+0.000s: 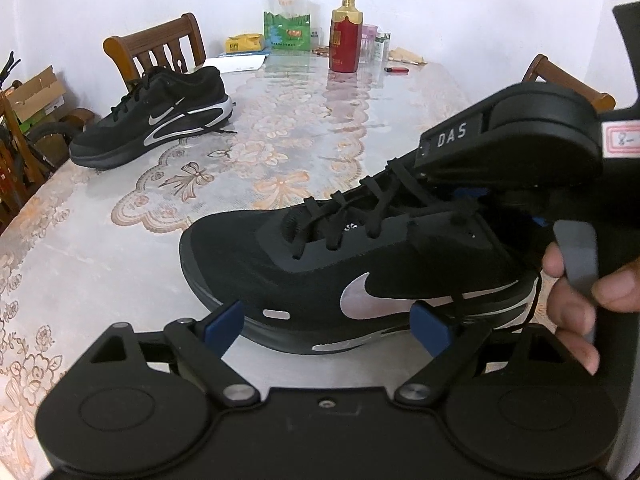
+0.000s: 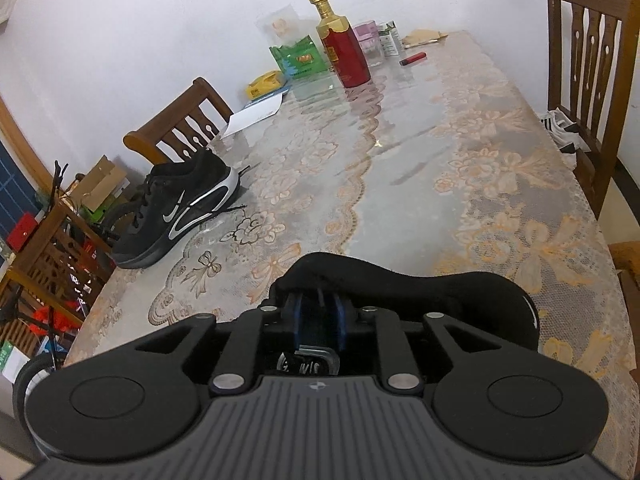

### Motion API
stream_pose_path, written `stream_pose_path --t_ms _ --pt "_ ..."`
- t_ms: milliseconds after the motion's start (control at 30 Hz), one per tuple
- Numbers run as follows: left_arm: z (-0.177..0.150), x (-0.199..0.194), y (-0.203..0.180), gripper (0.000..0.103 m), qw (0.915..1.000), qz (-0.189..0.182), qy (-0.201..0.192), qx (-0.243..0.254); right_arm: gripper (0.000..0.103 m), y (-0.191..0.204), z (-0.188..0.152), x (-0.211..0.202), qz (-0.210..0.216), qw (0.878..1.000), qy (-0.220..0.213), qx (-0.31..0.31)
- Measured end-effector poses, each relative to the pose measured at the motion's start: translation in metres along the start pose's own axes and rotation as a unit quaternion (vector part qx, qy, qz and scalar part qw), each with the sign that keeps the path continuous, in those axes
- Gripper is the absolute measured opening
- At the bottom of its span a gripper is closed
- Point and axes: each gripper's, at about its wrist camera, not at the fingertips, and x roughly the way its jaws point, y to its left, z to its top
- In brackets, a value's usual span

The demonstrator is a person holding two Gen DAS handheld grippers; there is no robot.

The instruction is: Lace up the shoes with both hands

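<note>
On the left wrist view, I see my left gripper (image 1: 326,322) with its blue pads (image 1: 224,322) spread wide, one on either side of the near shoe (image 1: 360,256), neither pad pressing on it. That black shoe lies on the lace-patterned table (image 1: 120,264), toe pointing left, a silver swoosh on its side and black laces (image 1: 352,216) threaded loosely across the tongue. My right gripper (image 1: 476,194) comes in from the right, over the shoe's collar, its tips down among the upper laces; a hand (image 1: 576,292) grips its grey trigger. A loose lace end trails down the shoe's side toward the right pad. Well apart, near the table's far left edge, sits the second shoe (image 1: 156,120), laced, in front of a wooden chair (image 1: 160,46). A red bottle (image 1: 345,36) with a gold cap stands at the far end of the table.

From the right wrist view, I look along my right gripper (image 2: 319,316). Its blue pads (image 2: 294,312) stand close together with a narrow gap, and a dark strip runs between them; I cannot tell whether they pinch it. Just beyond the tips lies the black upper of the near shoe (image 2: 420,292). The second shoe (image 2: 180,212) lies to the left by the table edge, and the red bottle (image 2: 346,50) stands far back. Another wooden chair (image 2: 588,60) is at the right side.
</note>
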Motion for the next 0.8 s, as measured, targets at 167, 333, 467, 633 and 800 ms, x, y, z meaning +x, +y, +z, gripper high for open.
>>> stream_pose_path --t_ms 167,333,467,633,800 --pt "0.001 0.001 0.001 0.089 1.0 -0.003 0.0 0.002 0.023 0.001 0.0 -0.004 0.001 1.0 -0.006 -0.006" --pt "0.002 0.001 0.001 0.089 1.0 -0.004 -0.001 0.006 0.039 0.001 0.0 -0.01 0.006 1.0 -0.01 -0.009" --pt "0.001 0.001 0.001 0.089 1.0 -0.004 0.0 0.009 0.04 0.0 0.0 -0.017 0.004 1.0 -0.012 -0.014" --pt "-0.001 0.001 0.001 0.089 1.0 -0.004 0.001 0.007 0.041 -0.005 -0.001 -0.03 0.004 0.999 -0.012 -0.035" --pt "-0.002 0.001 0.001 0.089 1.0 -0.006 0.004 0.007 0.041 -0.007 -0.006 -0.031 0.007 0.999 -0.01 -0.046"
